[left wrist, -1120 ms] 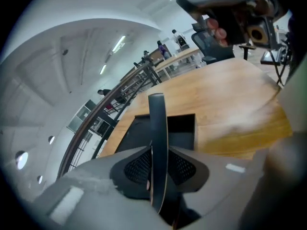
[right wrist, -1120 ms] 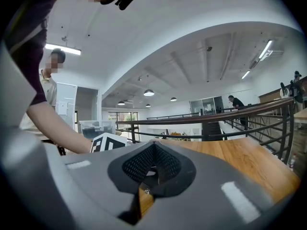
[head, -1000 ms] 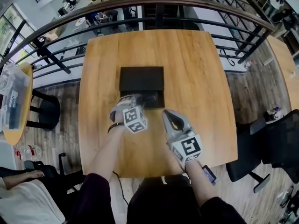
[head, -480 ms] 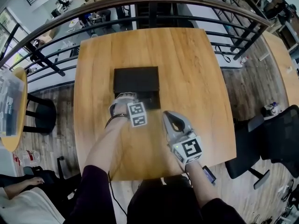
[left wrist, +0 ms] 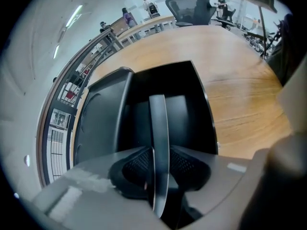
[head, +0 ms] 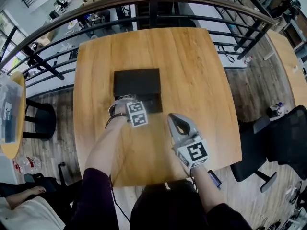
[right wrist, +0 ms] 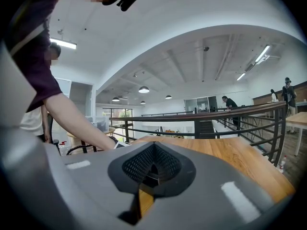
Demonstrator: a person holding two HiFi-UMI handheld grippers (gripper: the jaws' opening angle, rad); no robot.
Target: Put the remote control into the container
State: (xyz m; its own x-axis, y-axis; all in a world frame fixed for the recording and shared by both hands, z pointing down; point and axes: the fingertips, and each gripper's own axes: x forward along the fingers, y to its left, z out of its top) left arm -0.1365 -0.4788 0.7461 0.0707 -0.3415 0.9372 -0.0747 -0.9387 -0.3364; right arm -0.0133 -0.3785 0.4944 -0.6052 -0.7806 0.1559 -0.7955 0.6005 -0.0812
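Wooden table (head: 192, 66), square, railing behind. The black container (head: 136, 80) sits mid-table, just in front of your hands. You have the left gripper (head: 127, 104) tipped steeply nose-down over its near edge, likely so the load drops straight into the open compartment rather than catching on a wall. The right gripper (head: 176, 123) rests near level off to the side, jaws drawn together on nothing, probably parked to leave the opening free. In the left gripper view the remote control (left wrist: 158, 138) stands edge-on between the pads, its far end reaching down inside the container's walls (left wrist: 204, 104). Those jaws have just been opening; the pads look to be against its faces yet, so the hold reads as loosening, not let go.
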